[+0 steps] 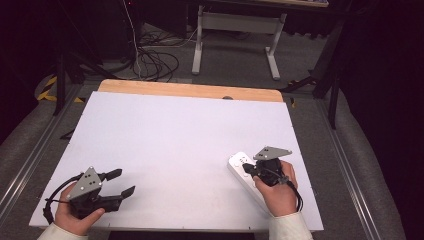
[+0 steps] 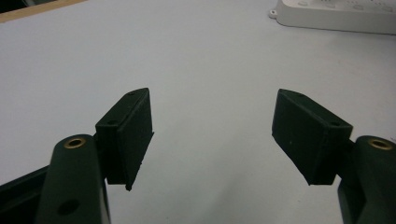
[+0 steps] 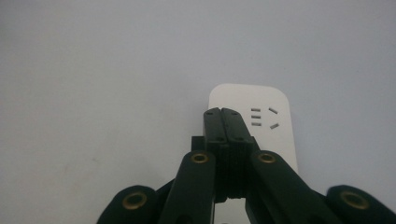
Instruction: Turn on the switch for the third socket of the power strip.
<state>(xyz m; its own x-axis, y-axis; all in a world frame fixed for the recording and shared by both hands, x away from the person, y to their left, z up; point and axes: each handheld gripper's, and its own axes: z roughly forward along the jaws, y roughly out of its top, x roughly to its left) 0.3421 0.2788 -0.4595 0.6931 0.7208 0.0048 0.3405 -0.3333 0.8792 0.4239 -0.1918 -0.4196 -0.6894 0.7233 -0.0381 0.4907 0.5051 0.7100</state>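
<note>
though unlabelled and unbranded, white power strip (image 3: 261, 116) under right gripper (image 3: 227, 122)

The table (image 1: 165, 135) has a smooth matt white top with a bare wood strip (image 1: 190, 90) at its far edge, the power strip (image 3: 261, 116) is smooth white plastic, and both grippers' jaws are matt black with brass-coloured rivets (image 3: 200, 158).
</note>
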